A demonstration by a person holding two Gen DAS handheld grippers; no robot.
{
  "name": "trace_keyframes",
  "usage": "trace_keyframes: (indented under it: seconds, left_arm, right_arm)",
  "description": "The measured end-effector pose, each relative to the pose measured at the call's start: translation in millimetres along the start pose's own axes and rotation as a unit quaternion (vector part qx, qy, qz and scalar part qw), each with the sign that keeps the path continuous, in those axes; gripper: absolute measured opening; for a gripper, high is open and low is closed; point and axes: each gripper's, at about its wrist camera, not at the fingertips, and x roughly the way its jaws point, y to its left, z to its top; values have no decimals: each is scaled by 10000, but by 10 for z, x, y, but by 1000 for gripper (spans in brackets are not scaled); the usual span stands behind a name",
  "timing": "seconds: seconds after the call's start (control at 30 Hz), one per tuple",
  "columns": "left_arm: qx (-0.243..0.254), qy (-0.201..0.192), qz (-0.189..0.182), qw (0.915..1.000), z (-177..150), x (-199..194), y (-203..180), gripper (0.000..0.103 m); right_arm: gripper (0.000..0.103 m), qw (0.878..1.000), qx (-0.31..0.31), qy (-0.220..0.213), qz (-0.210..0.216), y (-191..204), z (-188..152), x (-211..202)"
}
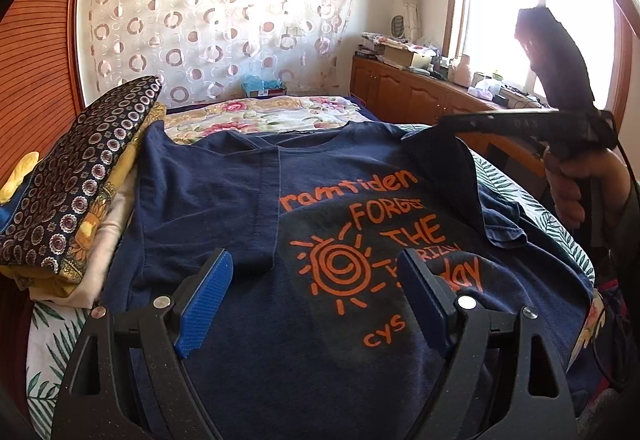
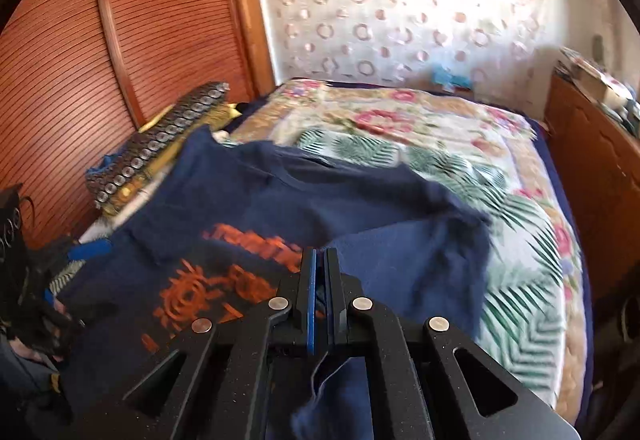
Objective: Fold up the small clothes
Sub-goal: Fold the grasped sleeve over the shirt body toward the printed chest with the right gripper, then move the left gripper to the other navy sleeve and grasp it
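Observation:
A navy T-shirt (image 1: pixel 224 200) with orange print lies face up on the bed; its left side is folded inward. My left gripper (image 1: pixel 316 280) is open, hovering just above the shirt's lower middle, blue pads either side of the sun print. My right gripper (image 2: pixel 320 280) is shut on the T-shirt's right side (image 2: pixel 400 240) and lifts that fabric up and over the shirt. In the left wrist view the right gripper (image 1: pixel 452 124) shows at the upper right, holding the raised cloth edge (image 1: pixel 436 160).
A pile of folded clothes (image 1: pixel 80 192) lies left of the shirt, beside the wooden louvred wardrobe (image 2: pixel 140 20). The bed has a leaf-print sheet (image 2: pixel 520 280) and floral quilt (image 1: pixel 260 112). A wooden cabinet (image 1: pixel 400 88) with clutter runs along the right under the window.

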Motion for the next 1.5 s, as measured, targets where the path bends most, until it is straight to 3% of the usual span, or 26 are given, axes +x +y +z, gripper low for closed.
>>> trace_keyframes:
  seconds: [0.2, 0.3, 0.57, 0.8, 1.03, 1.37, 1.5]
  left_arm:
    - [-73, -27, 50, 10000, -10, -34, 75, 85]
    - [-104, -39, 70, 9999, -19, -52, 102, 85]
    - [-116, -61, 149, 9998, 32, -31, 164, 85]
    - [-130, -46, 440, 9989, 113, 0, 397, 85]
    - [-120, 3, 658, 9978, 347, 103, 737, 85]
    - [-61, 385, 653, 9971, 879, 533, 1140, 84]
    - [-32, 504, 677, 9964, 1035, 691, 1245, 74]
  right_arm:
    - [4, 9999, 20, 102, -49, -1, 71, 209]
    - [9, 9998, 31, 85, -149, -83, 43, 183]
    - [37, 9973, 54, 265, -681, -375, -165, 96]
    - [37, 9910, 88, 891, -999, -660, -409, 449]
    - [37, 9890, 275, 1003, -1048, -837, -465, 650]
    - [37, 9906, 217, 944, -964, -973, -380, 701]
    - [37, 9917, 189, 893, -911, -1089, -244, 798]
